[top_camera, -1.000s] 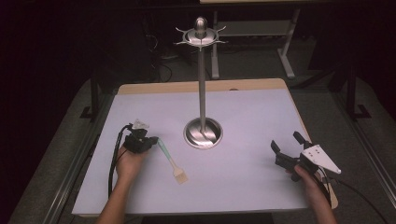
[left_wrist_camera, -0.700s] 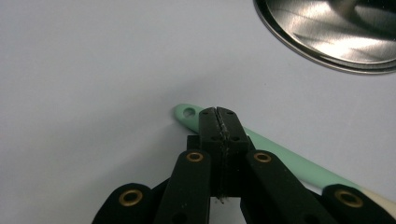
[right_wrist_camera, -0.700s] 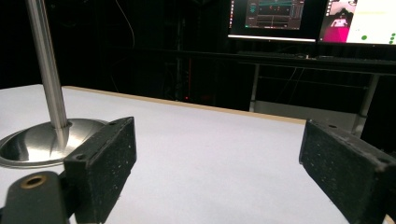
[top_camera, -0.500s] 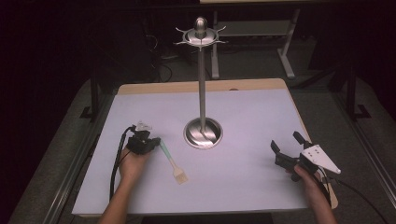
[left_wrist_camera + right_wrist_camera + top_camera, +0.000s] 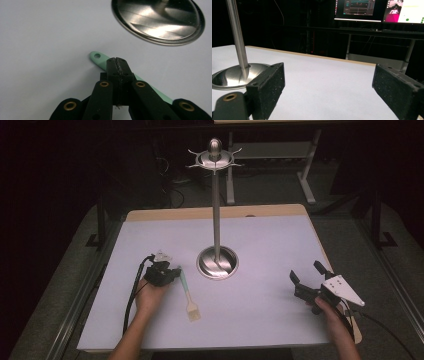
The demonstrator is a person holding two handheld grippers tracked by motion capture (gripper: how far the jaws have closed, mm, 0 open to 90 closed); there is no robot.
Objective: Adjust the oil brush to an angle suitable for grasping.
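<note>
My left gripper [image 5: 176, 271], jaws pressed together, sits over the green handle of the brush [image 5: 188, 295] lying on the table [image 5: 270, 240] beside the stand [image 5: 217, 262]. My right gripper [image 5: 306, 277] hovers wide, empty.

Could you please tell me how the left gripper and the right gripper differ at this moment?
The left gripper has its jaws shut, over the mint-green brush handle; the right gripper has its jaws wide open with nothing between them. The left sits near the steel stand base, the right farther off. Both are black.
</note>
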